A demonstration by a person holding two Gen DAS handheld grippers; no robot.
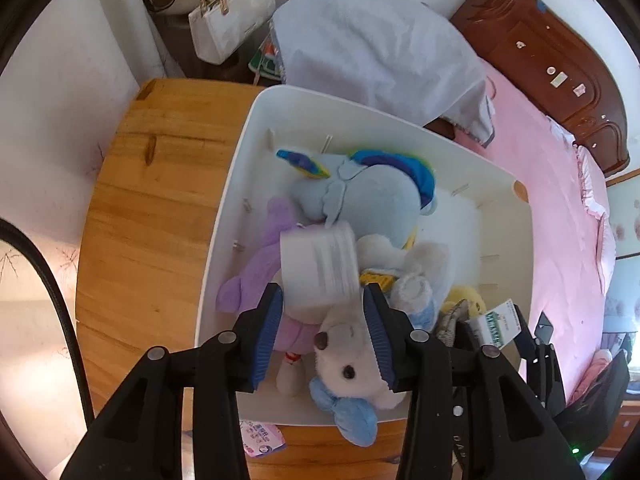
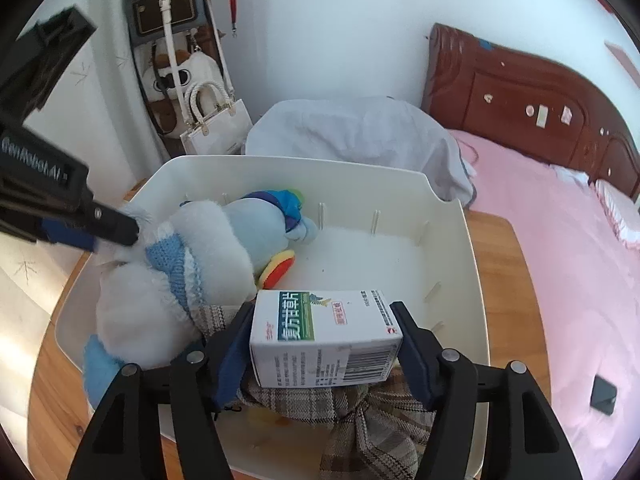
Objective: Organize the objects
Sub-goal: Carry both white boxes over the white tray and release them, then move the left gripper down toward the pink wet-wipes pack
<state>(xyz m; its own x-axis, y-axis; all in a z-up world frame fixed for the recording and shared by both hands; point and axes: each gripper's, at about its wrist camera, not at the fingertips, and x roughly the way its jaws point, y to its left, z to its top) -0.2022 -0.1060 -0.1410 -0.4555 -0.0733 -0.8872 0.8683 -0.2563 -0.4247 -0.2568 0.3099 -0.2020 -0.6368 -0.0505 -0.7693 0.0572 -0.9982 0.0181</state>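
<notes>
Both grippers tilt steeply down over the white bin (image 2: 452, 248). The left gripper (image 1: 322, 304) pinches a white tub (image 1: 316, 264) (blurred), pointing toward 12 o'clock. The right gripper (image 2: 322, 334) clasps a medicine box (image 2: 324, 332), long axis 9-to-3. Plush toys (image 2: 180, 264) fill the bin on a wooden table (image 1: 152, 200); a pink bed (image 2: 560, 220) sits at 3 o'clock.

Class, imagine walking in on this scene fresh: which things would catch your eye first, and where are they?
First the white bin on the wooden table, heaped with plush toys. Next, the right claw holds a medicine box above the bin's near end, and the left claw has a white tub between its pads. Behind lies a pink bed.
</notes>
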